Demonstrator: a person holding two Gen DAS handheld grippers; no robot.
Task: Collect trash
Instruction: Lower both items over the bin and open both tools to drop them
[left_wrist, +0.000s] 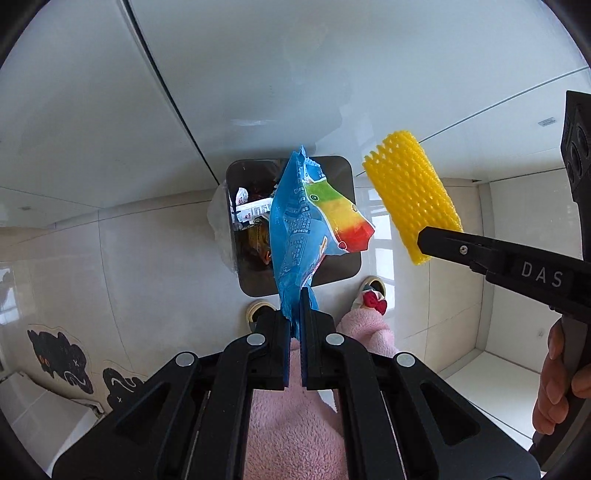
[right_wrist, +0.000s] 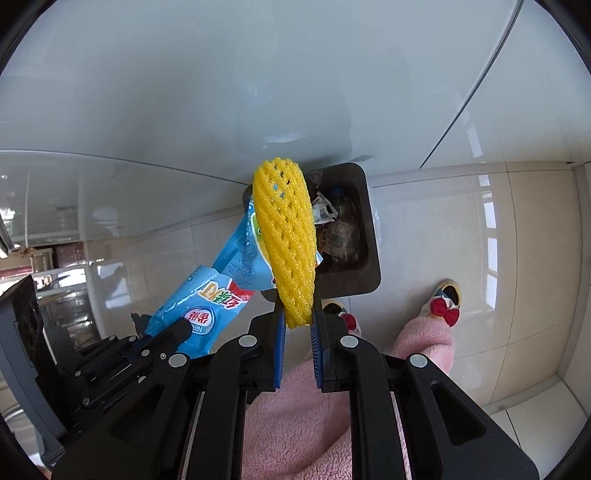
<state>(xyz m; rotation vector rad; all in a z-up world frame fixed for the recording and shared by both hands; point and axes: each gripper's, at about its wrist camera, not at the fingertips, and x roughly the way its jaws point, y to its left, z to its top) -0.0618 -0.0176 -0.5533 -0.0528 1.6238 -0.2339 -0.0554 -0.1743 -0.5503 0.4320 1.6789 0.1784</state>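
Both wrist views look down onto a dark, square-mouthed trash bin (left_wrist: 295, 273) standing on a pale tiled floor (left_wrist: 110, 258) against a white wall (left_wrist: 258, 74). The left gripper (left_wrist: 300, 295) is clamped on the lower end of a blue snack wrapper (left_wrist: 299, 229), whose body rises from the pads and hangs directly above the bin opening; a green, yellow and red printed patch on the wrapper faces the camera. In the right wrist view the same wrapper (right_wrist: 207, 306) shows its blue printed face to the left of the bin (right_wrist: 365, 266), with the left gripper (right_wrist: 173, 332) pinching its end. The right gripper (right_wrist: 298, 314) is closed on the base of a yellow foam fruit net (right_wrist: 286, 236), which stands up between the blue pads and overlaps the left half of the bin mouth. From the left wrist view the net (left_wrist: 413, 192) sits to the right of the bin, held at its lower end by the right gripper (left_wrist: 424, 243). Inside the bin lie crumpled wrappers and other refuse (left_wrist: 251, 214), with a clear liner showing at its left edge. Nearer than the bin are pink fleece trousers (right_wrist: 303, 406) and slippers with red bows (right_wrist: 445, 308).
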